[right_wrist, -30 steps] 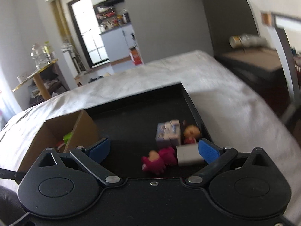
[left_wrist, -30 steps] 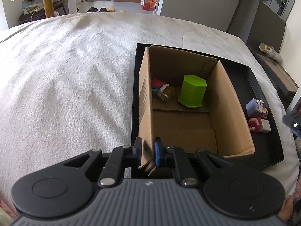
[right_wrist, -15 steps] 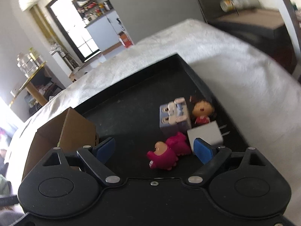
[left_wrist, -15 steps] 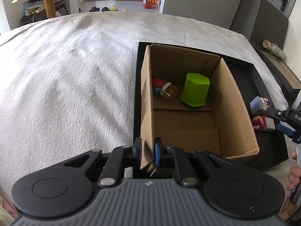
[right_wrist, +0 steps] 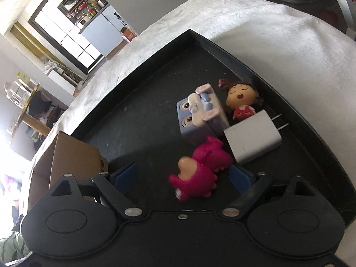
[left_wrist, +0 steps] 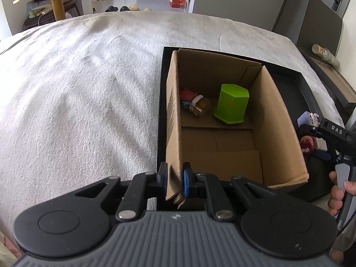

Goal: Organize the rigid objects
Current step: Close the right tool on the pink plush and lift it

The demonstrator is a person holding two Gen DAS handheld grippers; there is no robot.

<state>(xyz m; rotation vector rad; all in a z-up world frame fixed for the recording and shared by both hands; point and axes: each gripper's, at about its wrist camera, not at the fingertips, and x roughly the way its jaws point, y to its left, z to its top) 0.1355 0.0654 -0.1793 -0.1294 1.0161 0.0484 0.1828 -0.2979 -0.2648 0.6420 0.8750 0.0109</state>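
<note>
A wide surface draped in a pale fuzzy white cloth (left_wrist: pixel 77 93) fills the view, and on it sits a shallow black rectangular tray (right_wrist: pixel 155 102). Standing inside the tray, on its left part, there's an open brown cardboard box (left_wrist: pixel 273 120), flaps up, tall walls all round. Down in the far end of that box: a lime-green faceted plastic container (left_wrist: pixel 231 103), upright, and just beside it, against the left wall, a small red-and-brown toy figure (left_wrist: pixel 195 103) lying on its side.

Now the left tool (left_wrist: pixel 174 178) — jaws drawn tight together, clamped on the near corner of the cardboard box's left wall, one blue pad on each face of the card.

Over to the right tool (right_wrist: pixel 182 173), seen from its own camera low over the tray's bare right part. Its jaws stand wide apart, having just been closing a little, and the bright pink plastic monster figure (right_wrist: pixel 198 169) lies between them, touched by neither pad as far as I can see. From the left view a person's hand (left_wrist: pixel 338 189) grips that tool's handle at the tray's right edge.

Just beyond the pink figure, a tight cluster: a lavender box-shaped toy with a white bunny on top (right_wrist: pixel 200 113), a white two-pronged wall charger cube (right_wrist: pixel 253 138) right against it, and a little doll in a red dress with brown pigtails (right_wrist: pixel 241 100) lying face up near the tray's rim.
</note>
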